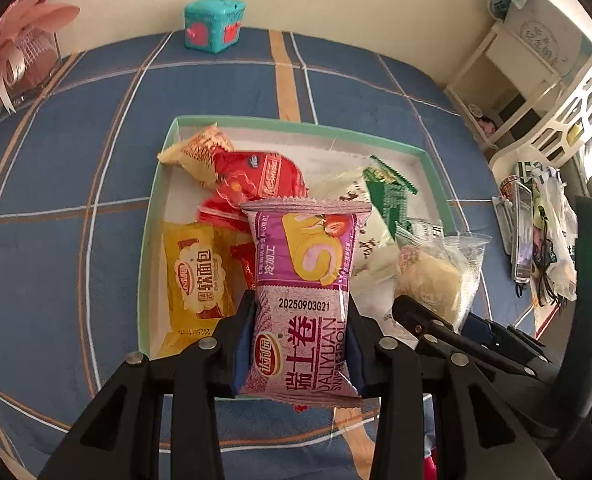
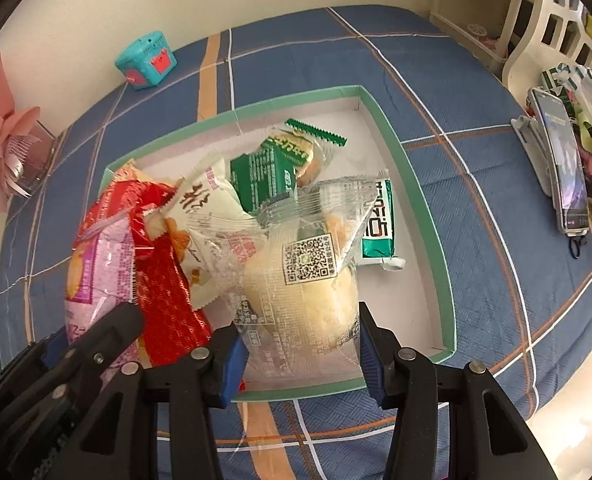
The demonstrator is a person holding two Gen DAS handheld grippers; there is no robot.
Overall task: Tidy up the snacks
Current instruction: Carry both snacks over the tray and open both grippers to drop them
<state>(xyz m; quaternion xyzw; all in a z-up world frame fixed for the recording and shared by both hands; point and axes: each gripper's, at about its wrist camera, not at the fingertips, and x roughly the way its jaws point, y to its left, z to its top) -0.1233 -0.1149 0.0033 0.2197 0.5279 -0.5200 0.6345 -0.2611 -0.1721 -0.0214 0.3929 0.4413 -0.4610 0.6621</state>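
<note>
My left gripper [image 1: 301, 338] is shut on a pink swiss roll packet [image 1: 304, 280] and holds it over the near edge of the green-rimmed white box [image 1: 296, 123]. The packet also shows in the right wrist view [image 2: 100, 276]. My right gripper [image 2: 302, 350] is shut on a clear-wrapped pale bun [image 2: 300, 288], also seen in the left wrist view [image 1: 436, 272], above the box [image 2: 400, 148]. In the box lie a yellow soft bread packet [image 1: 198, 276], red packets [image 1: 256, 180], a white packet [image 2: 204, 200] and green packets [image 2: 268, 168].
The box sits on a blue checked bedcover [image 1: 76, 160]. A teal toy box [image 1: 214, 26] stands at the far wall. Pink flowers [image 1: 20, 48] are at the left. A phone on a stand [image 2: 560, 160] and clutter lie at the right, beside a white shelf [image 1: 528, 68].
</note>
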